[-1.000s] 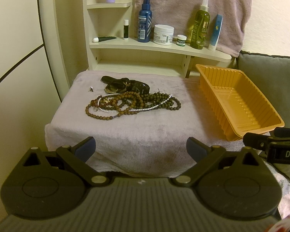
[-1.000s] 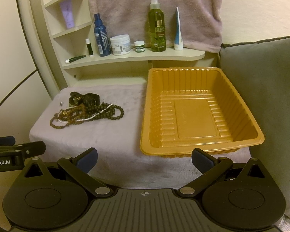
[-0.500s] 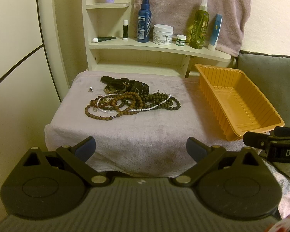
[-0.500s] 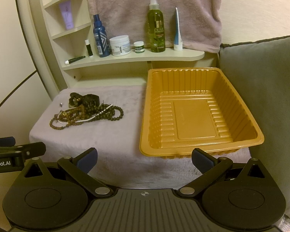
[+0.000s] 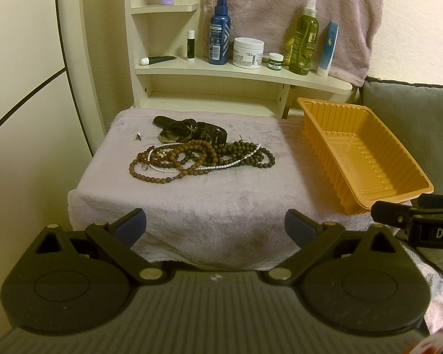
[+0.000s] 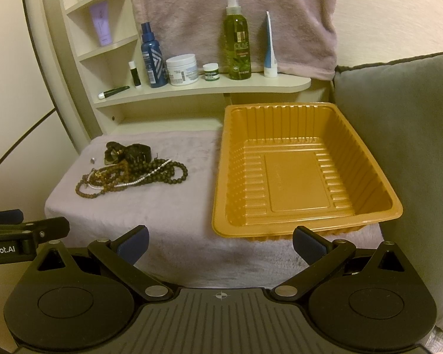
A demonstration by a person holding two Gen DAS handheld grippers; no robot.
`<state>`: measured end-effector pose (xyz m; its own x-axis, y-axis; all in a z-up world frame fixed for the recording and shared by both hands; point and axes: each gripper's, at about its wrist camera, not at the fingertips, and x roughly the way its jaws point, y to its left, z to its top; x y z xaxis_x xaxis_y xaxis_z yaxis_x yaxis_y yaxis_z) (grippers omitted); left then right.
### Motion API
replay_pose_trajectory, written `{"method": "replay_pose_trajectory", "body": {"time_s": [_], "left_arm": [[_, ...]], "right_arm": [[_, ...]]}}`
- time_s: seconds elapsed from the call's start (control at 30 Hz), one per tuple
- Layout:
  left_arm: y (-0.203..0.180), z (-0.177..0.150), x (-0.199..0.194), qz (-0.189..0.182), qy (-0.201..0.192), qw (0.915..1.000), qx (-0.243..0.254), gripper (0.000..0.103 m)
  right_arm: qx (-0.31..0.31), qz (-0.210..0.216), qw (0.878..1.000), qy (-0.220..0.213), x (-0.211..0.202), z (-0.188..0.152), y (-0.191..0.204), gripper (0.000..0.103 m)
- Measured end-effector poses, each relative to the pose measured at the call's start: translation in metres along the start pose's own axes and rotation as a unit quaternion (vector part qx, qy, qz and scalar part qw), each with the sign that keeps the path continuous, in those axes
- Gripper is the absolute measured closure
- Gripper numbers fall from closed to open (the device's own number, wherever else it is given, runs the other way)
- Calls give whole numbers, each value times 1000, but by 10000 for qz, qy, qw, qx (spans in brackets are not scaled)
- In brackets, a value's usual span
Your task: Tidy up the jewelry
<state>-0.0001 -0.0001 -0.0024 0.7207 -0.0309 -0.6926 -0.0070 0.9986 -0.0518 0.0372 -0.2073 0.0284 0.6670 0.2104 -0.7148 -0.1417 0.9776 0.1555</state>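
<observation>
A small desk [image 5: 192, 203] draped in a pale lilac towel stands before a cream shelf unit [image 5: 245, 73] carrying bottles and jars, with a grey cushion [image 6: 398, 124] to the right. Compared with a second ago almost nothing has shifted: both views have only crept slightly, and the jewelry lies as it did.

The left wrist view looks squarely at the jewelry pile [image 5: 200, 156] and catches the tray from its side, with the right claw [image 5: 413, 221] poking in at the right edge. The right wrist view looks straight down into the orange tray [image 6: 369, 159], showing its ribbed, bare floor, and the left claw [image 6: 23, 233] enters at the left edge.

The pile is a tangle of brown and dark wooden bead strands crossed by a thin white pearl string, with dark watch-like pieces behind it and a tiny loose item [image 5: 138, 137] to its left. It sits left of the tray, apart from it.

Both claws are spread wide, holding nothing, short of the desk's near edge.
</observation>
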Motion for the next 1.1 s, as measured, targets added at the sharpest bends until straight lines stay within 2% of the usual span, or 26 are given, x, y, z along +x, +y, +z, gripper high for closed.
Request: {"method": "replay_pose_trajectory", "body": {"time_s": [0.8, 1.1], "left_arm": [[-1, 0, 0, -21, 1, 10000, -32, 4], [11, 3, 3, -6, -18, 9999, -146, 5]], "right_arm": [[7, 26, 10000, -5, 0, 0, -2, 0], [-206, 102, 9997, -117, 7, 4, 6, 0]]}}
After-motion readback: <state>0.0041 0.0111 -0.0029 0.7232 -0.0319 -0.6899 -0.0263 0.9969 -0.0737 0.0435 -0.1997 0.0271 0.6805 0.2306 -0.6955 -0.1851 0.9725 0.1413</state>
